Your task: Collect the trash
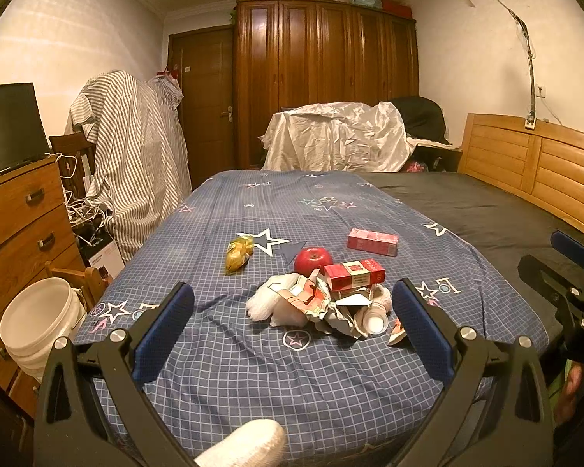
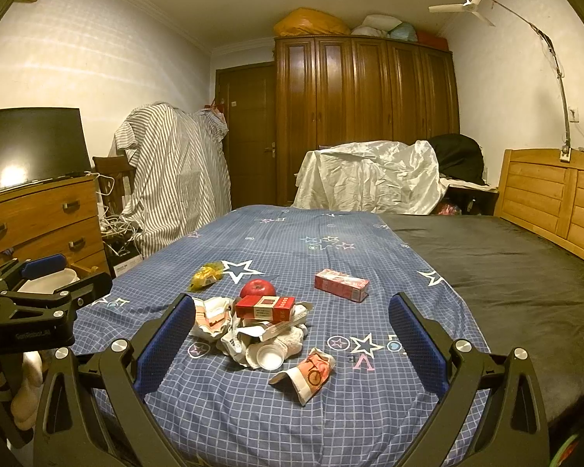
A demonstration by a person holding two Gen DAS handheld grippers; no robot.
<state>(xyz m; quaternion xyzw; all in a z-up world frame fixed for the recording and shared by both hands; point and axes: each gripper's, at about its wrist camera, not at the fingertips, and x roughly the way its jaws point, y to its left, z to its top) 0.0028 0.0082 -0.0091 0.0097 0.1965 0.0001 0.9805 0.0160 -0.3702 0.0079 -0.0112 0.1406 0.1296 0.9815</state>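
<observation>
A heap of crumpled paper and wrappers (image 1: pixel 323 307) (image 2: pixel 249 330) lies on the blue star-patterned bedsheet (image 1: pixel 253 369). A red box (image 1: pixel 354 274) (image 2: pixel 264 307) rests on top of the heap, a red apple (image 1: pixel 313 260) (image 2: pixel 257 288) sits just behind it. A small white cup (image 2: pixel 269 356) lies at the heap's front, and a torn orange-printed wrapper (image 2: pixel 309 373) lies apart to its right. A pink carton (image 1: pixel 373 242) (image 2: pixel 342 285) and a yellow wrapper (image 1: pixel 238 253) (image 2: pixel 205 275) sit farther back. My left gripper (image 1: pixel 292 323) and right gripper (image 2: pixel 292 334) both stand open, short of the heap, holding nothing.
White stacked buckets (image 1: pixel 39 323) stand on the floor left of the bed beside a wooden dresser (image 1: pixel 15 225). A wooden headboard (image 1: pixel 545 163) runs along the right. Covered furniture (image 1: pixel 338 136) and a wardrobe (image 1: pixel 323 78) stand beyond the bed's far end.
</observation>
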